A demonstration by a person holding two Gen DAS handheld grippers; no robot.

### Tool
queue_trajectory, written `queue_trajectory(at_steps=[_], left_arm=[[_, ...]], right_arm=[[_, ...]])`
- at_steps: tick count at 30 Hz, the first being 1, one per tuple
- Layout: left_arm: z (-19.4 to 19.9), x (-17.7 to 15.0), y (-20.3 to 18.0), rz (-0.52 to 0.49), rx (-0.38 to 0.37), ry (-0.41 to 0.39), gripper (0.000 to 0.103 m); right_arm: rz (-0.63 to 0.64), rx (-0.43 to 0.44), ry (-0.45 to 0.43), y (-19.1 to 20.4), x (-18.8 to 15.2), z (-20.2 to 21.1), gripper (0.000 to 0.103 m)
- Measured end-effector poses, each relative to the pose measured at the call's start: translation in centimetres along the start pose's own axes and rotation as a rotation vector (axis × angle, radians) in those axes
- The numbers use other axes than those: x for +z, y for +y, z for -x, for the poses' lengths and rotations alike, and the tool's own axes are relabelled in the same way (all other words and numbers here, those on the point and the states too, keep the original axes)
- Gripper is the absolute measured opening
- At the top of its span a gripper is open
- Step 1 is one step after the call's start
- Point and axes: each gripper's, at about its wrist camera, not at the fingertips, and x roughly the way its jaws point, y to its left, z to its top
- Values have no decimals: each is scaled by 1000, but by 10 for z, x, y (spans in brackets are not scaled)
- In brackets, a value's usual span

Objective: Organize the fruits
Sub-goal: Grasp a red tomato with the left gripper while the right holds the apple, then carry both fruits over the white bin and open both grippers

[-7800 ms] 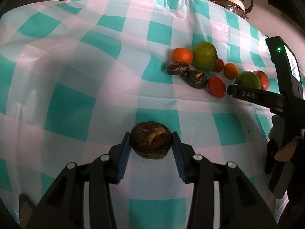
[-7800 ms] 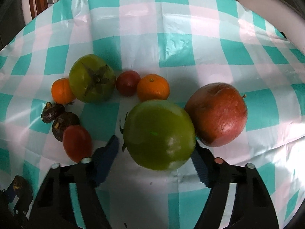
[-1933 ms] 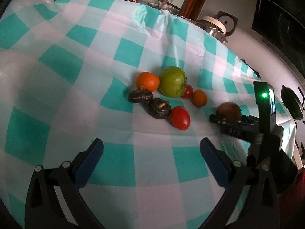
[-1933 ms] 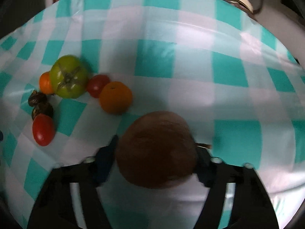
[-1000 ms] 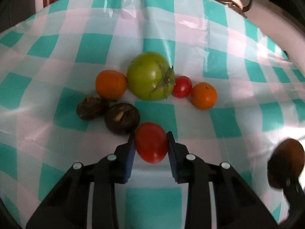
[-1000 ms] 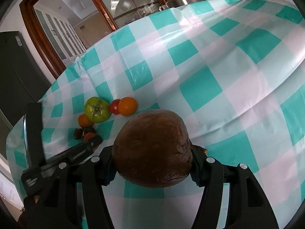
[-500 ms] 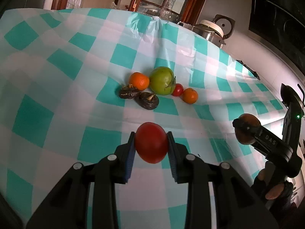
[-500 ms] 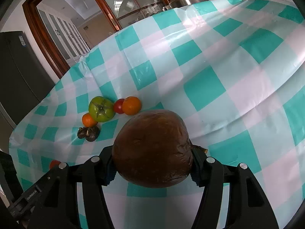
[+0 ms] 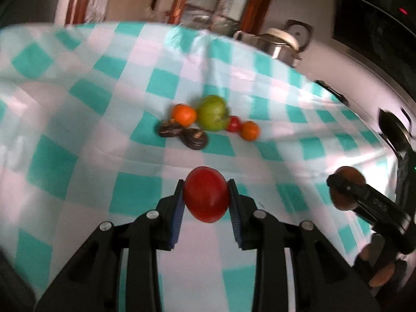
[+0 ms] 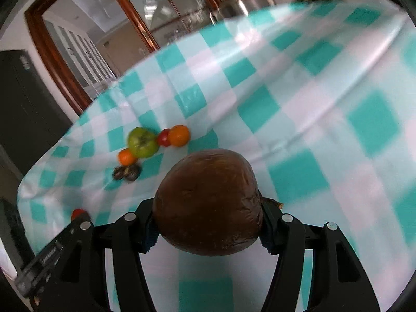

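Left wrist view: our left gripper (image 9: 206, 195) grips a red tomato (image 9: 206, 194) above the checked tablecloth (image 9: 78, 143), well short of the fruit cluster around the green tomato (image 9: 213, 113).

Right wrist view: our right gripper (image 10: 208, 221) clamps a brown pomegranate (image 10: 208, 206), also clear of the cloth.

fruit cluster (image 9: 208, 124) ahead, bare tablecloth (image 9: 78, 130) around

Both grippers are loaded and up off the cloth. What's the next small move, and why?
Probably carry the red tomato in the left gripper away from the remaining fruit cluster and lower it to bare tablecloth. It is clamped between both pads, above the cloth. The right gripper likewise holds the brown fruit aloft, so neither is sorted yet.
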Motion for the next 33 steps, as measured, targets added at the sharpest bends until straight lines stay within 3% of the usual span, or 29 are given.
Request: queue_trajectory(at_steps=[9, 18, 22, 27, 33], left_arm=[[71, -78, -83, -161, -235, 96, 32], [108, -147, -195, -464, -494, 196, 32], [118, -187, -250, -632, -590, 263, 32], [122, -254, -313, -840, -697, 406, 32], [96, -344, -362, -1105, -709, 587, 32]], right_arm=[[130, -91, -23, -10, -88, 165, 60], [53, -281, -62, -101, -176, 289, 60], [-9, -378, 5, -150, -214, 305, 60], [-75, -470, 161, -210, -247, 284, 60], [-81, -500, 353, -258, -255, 225, 60]])
